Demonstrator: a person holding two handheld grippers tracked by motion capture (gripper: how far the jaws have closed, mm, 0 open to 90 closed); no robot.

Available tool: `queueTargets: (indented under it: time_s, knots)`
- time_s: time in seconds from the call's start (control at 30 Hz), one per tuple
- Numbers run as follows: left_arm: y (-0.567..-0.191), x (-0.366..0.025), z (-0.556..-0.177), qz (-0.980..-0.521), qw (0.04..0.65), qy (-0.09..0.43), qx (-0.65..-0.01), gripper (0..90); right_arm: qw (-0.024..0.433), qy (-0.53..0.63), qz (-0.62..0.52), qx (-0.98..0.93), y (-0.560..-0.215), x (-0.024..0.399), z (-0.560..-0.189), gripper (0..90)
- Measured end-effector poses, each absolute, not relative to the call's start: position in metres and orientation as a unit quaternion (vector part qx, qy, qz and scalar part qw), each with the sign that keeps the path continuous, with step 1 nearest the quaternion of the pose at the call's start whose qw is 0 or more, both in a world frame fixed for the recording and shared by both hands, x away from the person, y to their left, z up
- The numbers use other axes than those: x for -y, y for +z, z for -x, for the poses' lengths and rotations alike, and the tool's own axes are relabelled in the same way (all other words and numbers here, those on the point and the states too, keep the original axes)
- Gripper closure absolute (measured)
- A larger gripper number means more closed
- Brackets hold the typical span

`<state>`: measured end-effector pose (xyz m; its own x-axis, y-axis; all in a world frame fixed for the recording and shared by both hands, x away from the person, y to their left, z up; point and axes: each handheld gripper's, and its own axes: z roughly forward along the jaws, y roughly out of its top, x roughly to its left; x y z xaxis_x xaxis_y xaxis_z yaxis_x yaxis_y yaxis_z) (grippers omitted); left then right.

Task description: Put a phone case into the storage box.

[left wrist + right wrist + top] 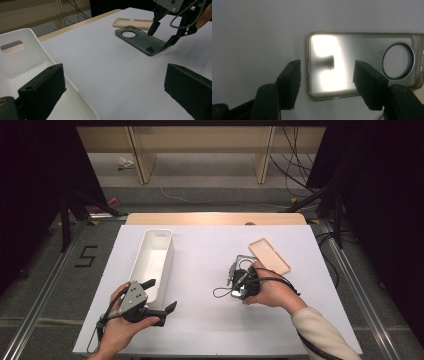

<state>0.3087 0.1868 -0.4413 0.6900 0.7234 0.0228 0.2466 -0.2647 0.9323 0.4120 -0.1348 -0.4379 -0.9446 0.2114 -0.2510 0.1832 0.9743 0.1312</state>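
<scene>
A dark translucent phone case (241, 261) with a round camera hole lies flat on the white table, right of centre. My right gripper (239, 277) points down at its near end and is open. In the right gripper view, one jaw of the right gripper (327, 77) stands outside the short edge of the case (362, 50) and the other over its inside, with neither pad pressing. A beige phone case (269, 255) lies just beyond it. My left gripper (161, 295) is open and empty at the near end of a long white bin (152, 260).
The white tabletop (210, 320) ends at a wooden strip at the back. In the left gripper view the bin's wall (22, 62) sits under the left jaw, and the dark case (138, 40) and beige case (130, 23) lie farther off beside the right gripper (160, 39).
</scene>
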Motion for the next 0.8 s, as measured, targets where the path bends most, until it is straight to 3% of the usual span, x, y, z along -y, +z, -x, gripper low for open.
queueTargets:
  time_s: [0.8]
  knots:
    - [-0.442,-0.186,-0.309,-0.764,0.515,0.228,-0.315,3.1,0.149,0.010,-0.054,-0.987,-0.454,0.128,-0.410,44.4]
